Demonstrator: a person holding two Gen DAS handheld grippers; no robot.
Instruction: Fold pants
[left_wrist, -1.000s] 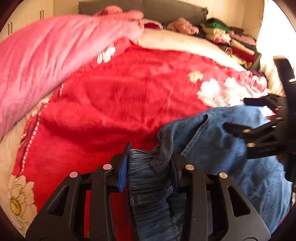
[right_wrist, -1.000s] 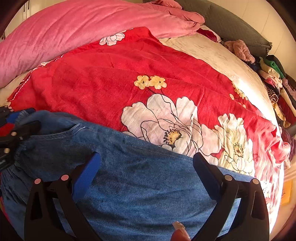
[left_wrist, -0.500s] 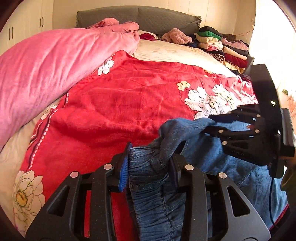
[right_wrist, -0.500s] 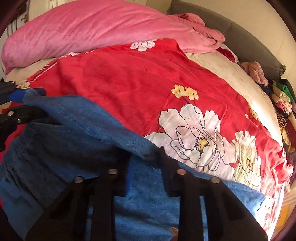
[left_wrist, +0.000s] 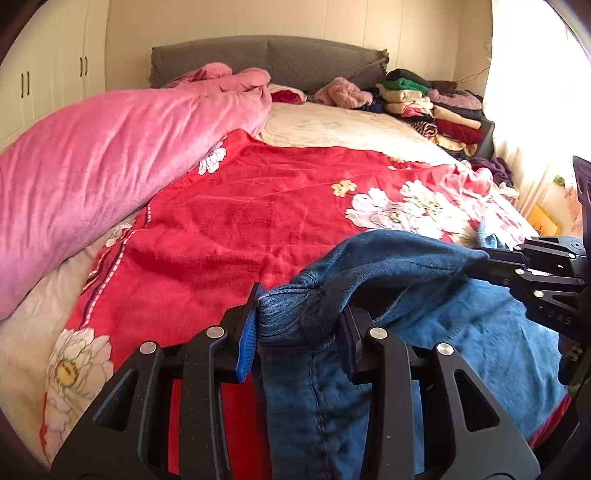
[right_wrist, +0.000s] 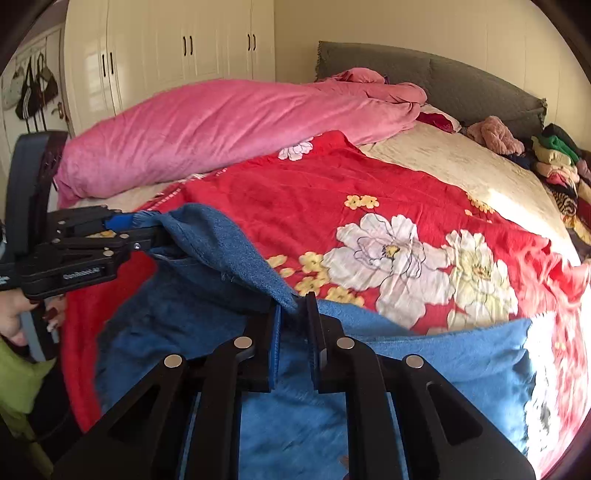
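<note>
Blue denim pants (left_wrist: 461, 325) lie on the near part of a red floral blanket (left_wrist: 240, 221). My left gripper (left_wrist: 295, 328) is shut on a bunched thick edge of the pants and holds it above the bed. My right gripper (right_wrist: 293, 306) is shut on another edge of the pants (right_wrist: 229, 243). The cloth hangs stretched between the two grippers. The right gripper shows at the right of the left wrist view (left_wrist: 476, 258). The left gripper shows at the left of the right wrist view (right_wrist: 140, 229).
A big pink duvet (left_wrist: 92, 166) lies along the bed's left side. A cream sheet (left_wrist: 351, 129) and grey headboard (left_wrist: 266, 59) are at the far end. Stacks of folded clothes (left_wrist: 432, 107) sit far right. White wardrobes (right_wrist: 166, 55) stand left.
My right gripper was open over the pants, then shut on an edge. Both grippers have risen with the cloth, and both views now look more level across the bed.
</note>
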